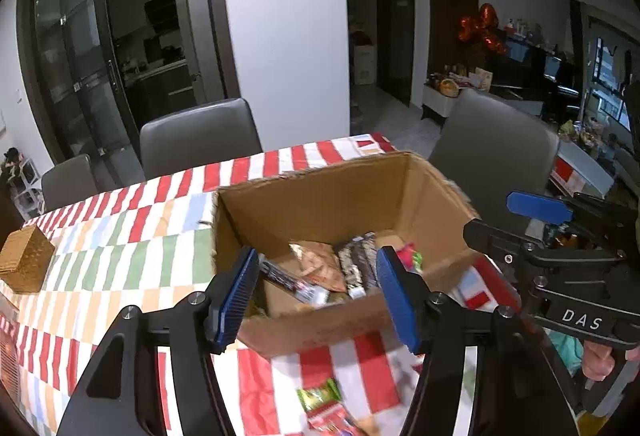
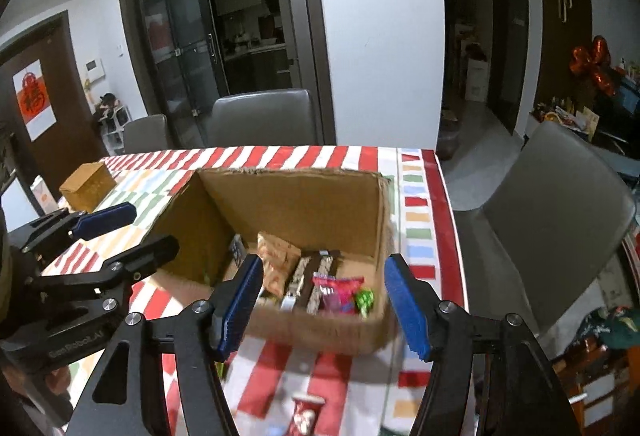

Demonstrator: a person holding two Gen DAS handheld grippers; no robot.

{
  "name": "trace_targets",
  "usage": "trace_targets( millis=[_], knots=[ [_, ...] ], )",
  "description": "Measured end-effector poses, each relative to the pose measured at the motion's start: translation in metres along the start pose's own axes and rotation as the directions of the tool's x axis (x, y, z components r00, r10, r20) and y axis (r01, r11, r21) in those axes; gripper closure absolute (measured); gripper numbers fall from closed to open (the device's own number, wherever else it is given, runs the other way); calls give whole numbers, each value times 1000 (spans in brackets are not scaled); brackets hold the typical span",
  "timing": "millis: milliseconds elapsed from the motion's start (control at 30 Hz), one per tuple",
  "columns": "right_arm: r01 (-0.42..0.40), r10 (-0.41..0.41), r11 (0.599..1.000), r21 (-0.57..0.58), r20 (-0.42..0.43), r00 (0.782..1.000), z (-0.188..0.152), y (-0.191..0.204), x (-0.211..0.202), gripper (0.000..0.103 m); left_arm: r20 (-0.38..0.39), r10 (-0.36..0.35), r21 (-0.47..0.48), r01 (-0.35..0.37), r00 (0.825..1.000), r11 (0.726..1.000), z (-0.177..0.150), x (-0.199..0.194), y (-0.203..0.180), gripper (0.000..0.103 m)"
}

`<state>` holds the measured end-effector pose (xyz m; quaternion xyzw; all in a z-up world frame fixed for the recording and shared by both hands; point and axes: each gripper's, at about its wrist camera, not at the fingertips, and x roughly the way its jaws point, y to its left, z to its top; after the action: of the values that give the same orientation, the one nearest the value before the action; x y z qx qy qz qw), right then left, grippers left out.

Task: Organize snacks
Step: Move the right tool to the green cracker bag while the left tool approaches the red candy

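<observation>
An open cardboard box [image 1: 320, 192] [image 2: 296, 204] stands on the striped tablecloth and holds several snack packs: a tan bag [image 1: 320, 264] [image 2: 278, 260], dark bars [image 1: 356, 264] [image 2: 312, 276] and a pink and green pack [image 2: 344, 294]. My left gripper [image 1: 316, 300] is open and empty, just in front of the box; it also shows in the right wrist view [image 2: 120, 232]. My right gripper [image 2: 324, 304] is open and empty before the box's near wall; it also shows in the left wrist view [image 1: 516, 216]. Loose snacks lie on the cloth near me [image 1: 324, 404] [image 2: 306, 412].
A small woven box [image 1: 26, 260] [image 2: 88, 184] sits at the table's far left. Grey chairs [image 1: 200, 136] [image 2: 560, 220] stand along the far side and right end. The table's right edge [image 2: 448, 220] is close to the box.
</observation>
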<state>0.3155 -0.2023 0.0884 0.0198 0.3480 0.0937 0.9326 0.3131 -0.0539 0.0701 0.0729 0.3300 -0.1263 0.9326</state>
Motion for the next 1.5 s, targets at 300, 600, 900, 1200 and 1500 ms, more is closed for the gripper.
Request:
trace_targets(
  millis=[300, 600, 900, 1200, 1500],
  knots=[
    [81, -81, 997, 12, 29, 996, -35, -15, -46, 39, 1, -45, 47, 45, 999, 998, -22, -17, -32, 43],
    [107, -105, 989, 97, -32, 994, -81, -38, -57, 39, -34, -92, 78, 95, 995, 992, -46, -15, -60, 43],
    [172, -156, 979, 111, -140, 978, -126, -47, -42, 39, -133, -121, 99, 135, 984, 986, -77, 16, -82, 43],
    [176, -144, 976, 126, -233, 962, -159, -50, -15, 39, -245, -143, 68, 164, 959, 984, -105, 55, -91, 44],
    [163, -105, 972, 171, -307, 946, -174, -57, 12, 39, -337, -141, 54, 169, 931, 984, -115, 90, -96, 53]
  ],
)
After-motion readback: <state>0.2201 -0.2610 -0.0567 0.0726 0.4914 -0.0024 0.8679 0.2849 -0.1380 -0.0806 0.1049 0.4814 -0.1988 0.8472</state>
